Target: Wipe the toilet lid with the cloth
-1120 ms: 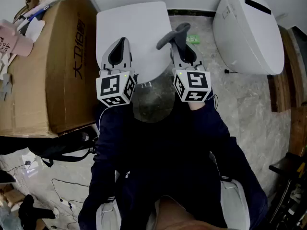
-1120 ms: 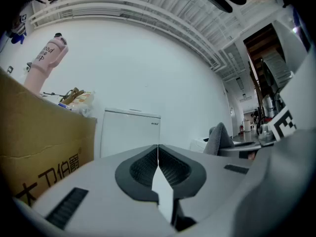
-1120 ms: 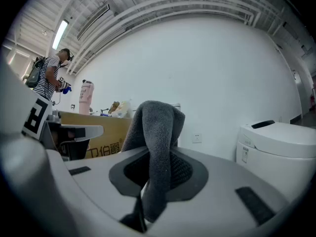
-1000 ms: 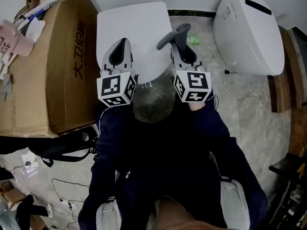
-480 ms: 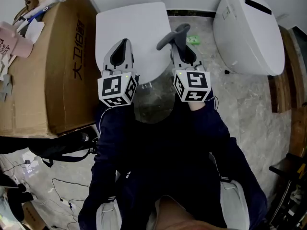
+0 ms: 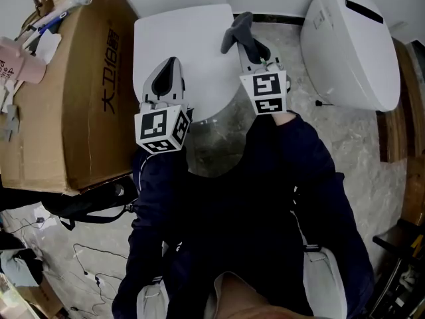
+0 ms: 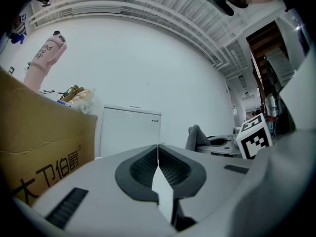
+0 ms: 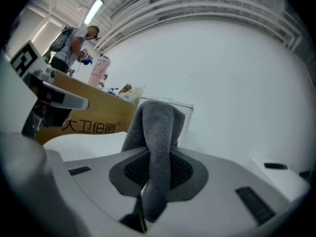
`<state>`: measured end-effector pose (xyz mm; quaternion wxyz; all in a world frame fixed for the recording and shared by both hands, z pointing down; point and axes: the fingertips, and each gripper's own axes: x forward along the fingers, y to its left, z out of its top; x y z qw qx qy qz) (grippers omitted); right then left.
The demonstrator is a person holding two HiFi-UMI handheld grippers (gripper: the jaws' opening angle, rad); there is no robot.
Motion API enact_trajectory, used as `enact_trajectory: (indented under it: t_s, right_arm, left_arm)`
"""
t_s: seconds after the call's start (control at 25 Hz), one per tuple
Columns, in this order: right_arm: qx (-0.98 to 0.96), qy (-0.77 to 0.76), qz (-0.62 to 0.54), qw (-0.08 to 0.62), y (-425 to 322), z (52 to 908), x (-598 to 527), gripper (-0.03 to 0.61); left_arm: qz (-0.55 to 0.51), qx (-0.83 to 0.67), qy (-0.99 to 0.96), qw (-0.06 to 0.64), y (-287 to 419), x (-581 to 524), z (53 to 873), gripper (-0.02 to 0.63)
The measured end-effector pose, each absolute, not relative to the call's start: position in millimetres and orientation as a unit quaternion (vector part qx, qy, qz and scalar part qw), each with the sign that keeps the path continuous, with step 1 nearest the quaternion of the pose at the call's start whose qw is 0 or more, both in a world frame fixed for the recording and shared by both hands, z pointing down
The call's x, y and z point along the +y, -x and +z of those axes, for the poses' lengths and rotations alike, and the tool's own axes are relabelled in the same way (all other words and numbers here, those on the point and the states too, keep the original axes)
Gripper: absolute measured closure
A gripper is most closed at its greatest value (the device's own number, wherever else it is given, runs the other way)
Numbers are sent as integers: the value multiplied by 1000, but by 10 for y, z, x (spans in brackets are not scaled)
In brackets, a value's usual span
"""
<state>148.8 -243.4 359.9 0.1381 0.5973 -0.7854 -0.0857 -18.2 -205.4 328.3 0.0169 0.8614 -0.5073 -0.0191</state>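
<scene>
Cloth, grey and bunched into a thick wad, sits clamped in the right tongs at the upper middle of the head view, over the right edge of the white toilet lid. Whether it presses on the lid or hangs just above it I cannot tell. The left tongs are closed on nothing, lower left over the lid. For a good wipe, I judge the wad should lie flat, press lightly and cross the lid in overlapping passes, with the tongs' hard tips kept off the plastic. A cardboard box stands just left of the toilet.
</scene>
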Motion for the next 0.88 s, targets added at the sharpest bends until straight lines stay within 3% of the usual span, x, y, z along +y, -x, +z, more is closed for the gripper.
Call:
enact_trajectory:
  t_s: [0.56, 0.88]
  right_arm:
    - [-717, -384, -335, 476, -1190, 4177, -4161, 511]
    - [-656, -351, -371, 556, -1266, 4548, -4732, 511]
  left_arm:
    - [2, -562, -827, 24, 455, -2167, 3351, 597]
    - [16, -581, -814, 21, 630, -2140, 3344, 597]
